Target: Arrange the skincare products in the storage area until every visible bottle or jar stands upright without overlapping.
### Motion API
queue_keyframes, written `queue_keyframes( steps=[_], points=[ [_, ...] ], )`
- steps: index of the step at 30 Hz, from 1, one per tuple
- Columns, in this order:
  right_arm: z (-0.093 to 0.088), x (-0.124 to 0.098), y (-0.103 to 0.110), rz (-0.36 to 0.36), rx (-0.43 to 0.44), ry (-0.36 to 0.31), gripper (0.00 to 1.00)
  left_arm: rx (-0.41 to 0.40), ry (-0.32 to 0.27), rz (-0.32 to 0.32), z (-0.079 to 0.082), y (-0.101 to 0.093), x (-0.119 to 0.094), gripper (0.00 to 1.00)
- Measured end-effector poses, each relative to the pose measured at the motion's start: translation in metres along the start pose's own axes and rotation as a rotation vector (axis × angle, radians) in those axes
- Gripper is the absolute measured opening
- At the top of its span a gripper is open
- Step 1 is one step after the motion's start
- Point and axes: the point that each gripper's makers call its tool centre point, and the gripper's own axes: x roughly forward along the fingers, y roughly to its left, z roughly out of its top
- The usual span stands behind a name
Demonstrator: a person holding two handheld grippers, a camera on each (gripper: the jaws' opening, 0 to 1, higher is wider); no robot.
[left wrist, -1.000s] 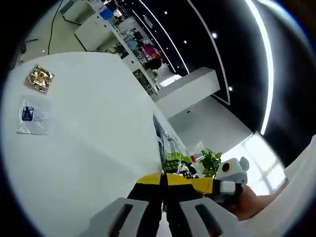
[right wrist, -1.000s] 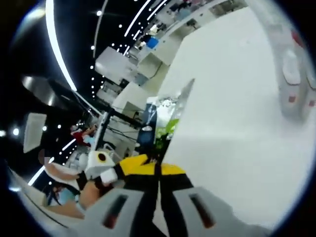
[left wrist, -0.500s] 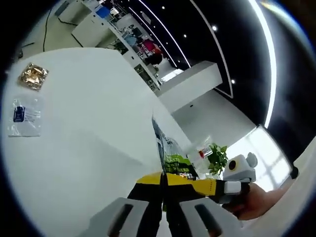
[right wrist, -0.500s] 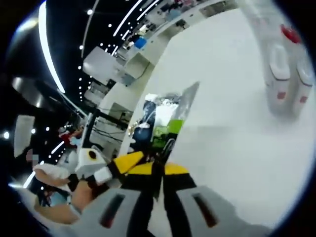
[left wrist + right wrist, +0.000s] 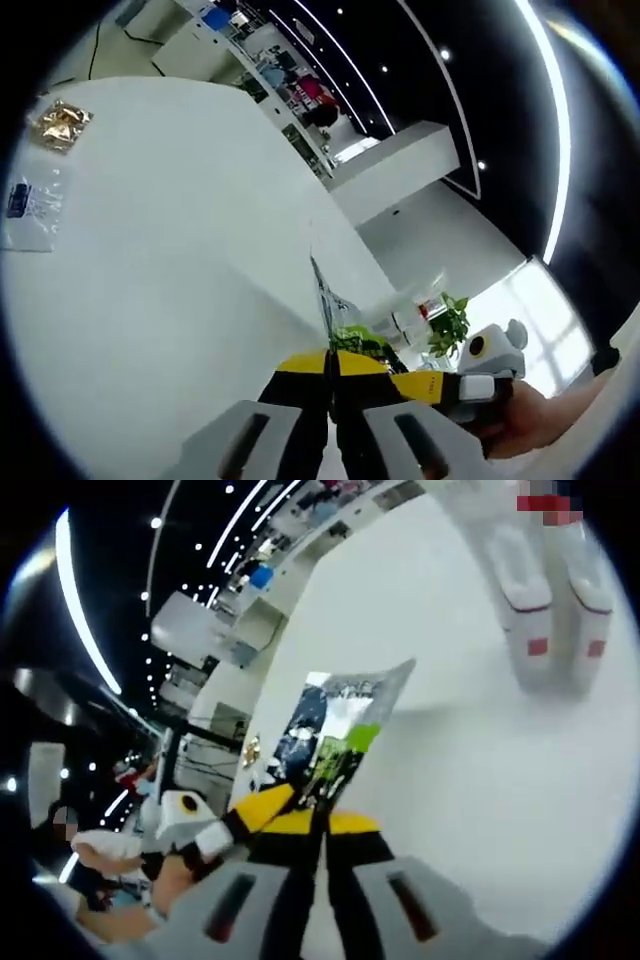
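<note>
A foil sachet printed green, black and white is held over the white table between both grippers. In the right gripper view the sachet (image 5: 335, 735) shows its flat face, with my right gripper (image 5: 322, 830) shut on its lower edge. The left gripper (image 5: 250, 815) comes in from the left onto the same corner, held by a hand (image 5: 105, 850). In the left gripper view the sachet (image 5: 333, 312) appears edge-on, and my left gripper (image 5: 331, 365) is shut on it. Two white bottles (image 5: 525, 610) with red labels stand upright at the upper right.
On the white table (image 5: 180, 250), a gold packet (image 5: 60, 125) and a clear bag with a blue label (image 5: 25, 200) lie at the far left. A hand (image 5: 515, 415) holds the right gripper at the lower right. Shelving and ceiling lights are in the background.
The sachet has turned so its printed face shows wider in the right gripper view. Both views have shifted with the hands. Both grippers stay shut on it.
</note>
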Motion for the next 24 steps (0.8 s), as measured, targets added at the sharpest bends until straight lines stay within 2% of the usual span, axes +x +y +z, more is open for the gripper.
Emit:
queue_keyframes(
  steps=[2,7,10,12,14,16,19,24],
  points=[
    [0.006,0.001,-0.005,-0.006,0.044,-0.018,0.03,-0.003,-0.012,-0.004,0.003,-0.001,0.004,0.00],
    [0.020,-0.001,-0.008,-0.003,0.058,-0.059,0.06,-0.006,-0.063,-0.020,0.011,-0.008,0.019,0.00],
    [0.019,-0.002,-0.014,0.013,0.119,-0.061,0.08,-0.016,-0.104,-0.030,0.018,-0.012,0.027,0.00],
    [0.017,-0.004,-0.021,0.006,0.127,-0.060,0.08,-0.033,-0.115,-0.026,0.019,-0.011,0.032,0.00],
    [0.018,-0.006,-0.024,0.011,0.148,-0.064,0.06,-0.046,-0.118,-0.026,0.019,-0.011,0.037,0.00],
    [0.022,-0.007,-0.022,0.048,0.160,-0.075,0.00,-0.047,-0.116,-0.020,0.018,-0.011,0.042,0.00],
    [0.027,-0.006,-0.031,-0.008,0.042,-0.067,0.00,-0.059,-0.116,-0.025,0.014,-0.010,0.049,0.00],
    [0.034,-0.001,-0.044,-0.029,0.054,-0.095,0.00,-0.052,-0.117,-0.022,0.014,-0.007,0.062,0.00]
  ],
)
